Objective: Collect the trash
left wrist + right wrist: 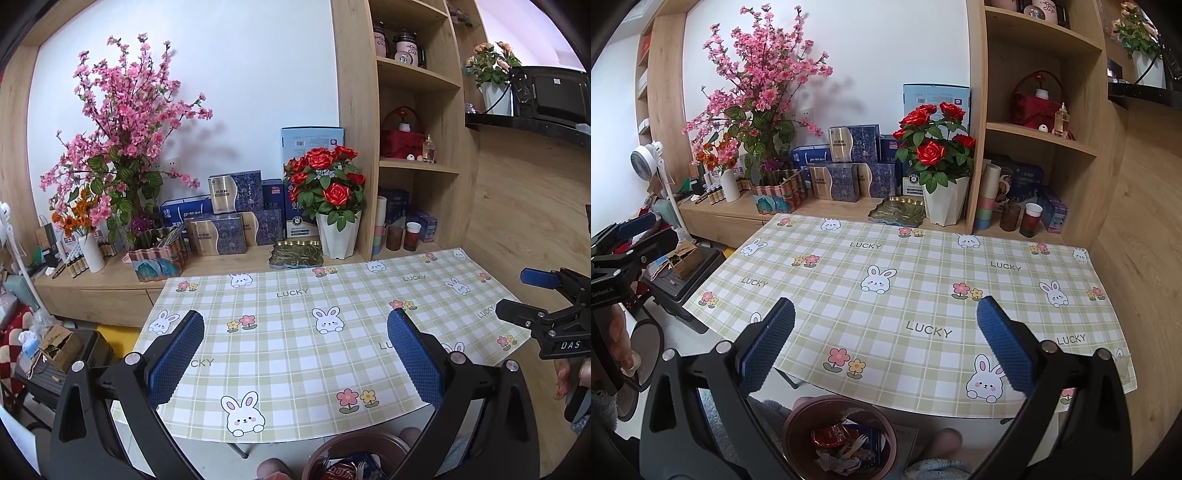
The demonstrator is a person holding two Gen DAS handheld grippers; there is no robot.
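Observation:
A brown round bin [792,428] stands on the floor just under the table's near edge. Inside lie a crumpled red wrapper [829,435], a small white fork [857,442] and paper scraps. The left wrist view catches only the bin's top [369,441] at the bottom edge. My right gripper [886,350] hangs open over the near edge of the checked tablecloth [886,295], above the bin, with nothing between its blue pads. My left gripper [295,354] is also open and empty over the cloth [288,332]. Each gripper shows in the other's view: right [517,295], left [646,232].
Behind the table runs a wooden sideboard with a white pot of red roses [942,199], a green tray [897,212], stacked blue boxes [846,177] and pink blossoms. Shelves with cups stand at the right. A black case with a cardboard box [683,262] sits left. Toes [945,443] show beside the bin.

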